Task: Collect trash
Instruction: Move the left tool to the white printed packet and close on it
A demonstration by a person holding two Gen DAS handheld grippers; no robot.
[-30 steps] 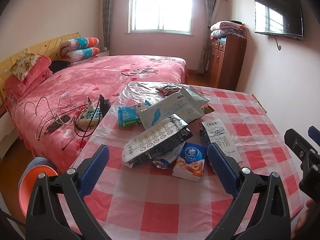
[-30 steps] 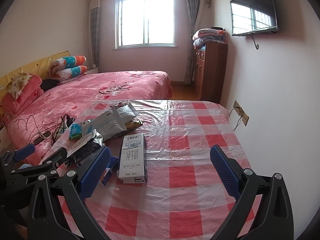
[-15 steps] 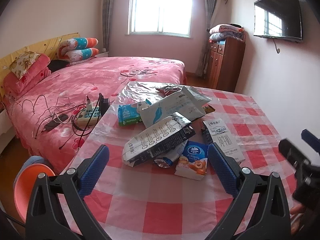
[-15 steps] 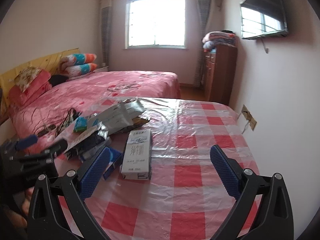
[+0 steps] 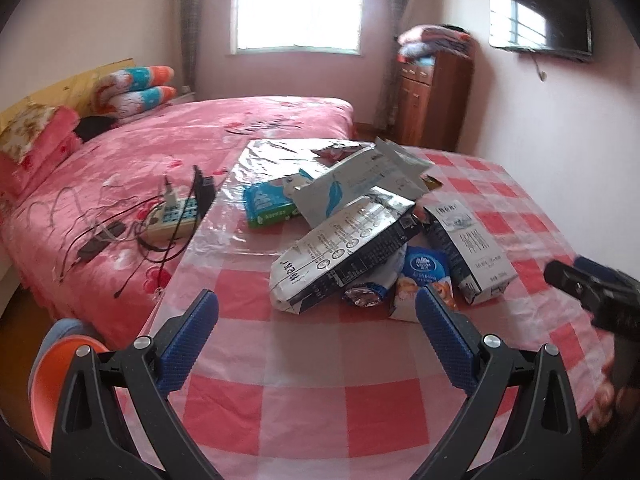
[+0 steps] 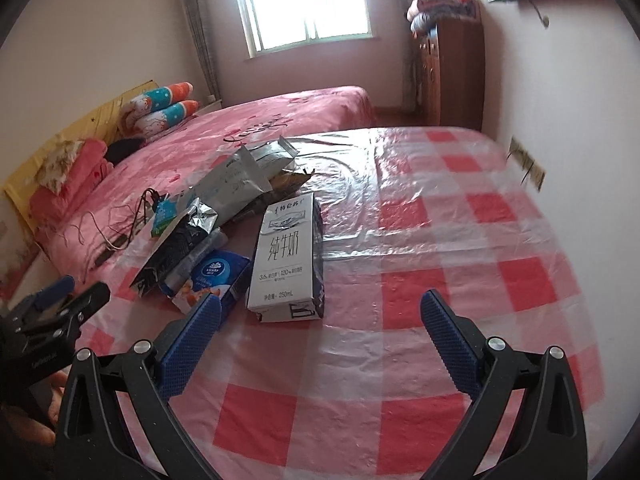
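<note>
Both the left tool [image 5: 316, 332] and right tool [image 6: 320, 332] gape wide and empty over the worktop [image 6: 460, 240], where the milk carton [image 6: 286, 256], at the right tool's 11 o'clock, looks light, stiff and best pinched across its narrow sides.

My left gripper [image 5: 316, 324], jaws wide apart, hovers over checked table [image 5: 304, 400] w/ trash pile: silver bag [image 5: 344, 248] atop blue tissue pack [image 5: 424, 280], milk carton [image 5: 468, 248] beside. Right gripper [image 5: 592, 292] at frame edge; orange bin [image 5: 52, 380] lower left.
</note>
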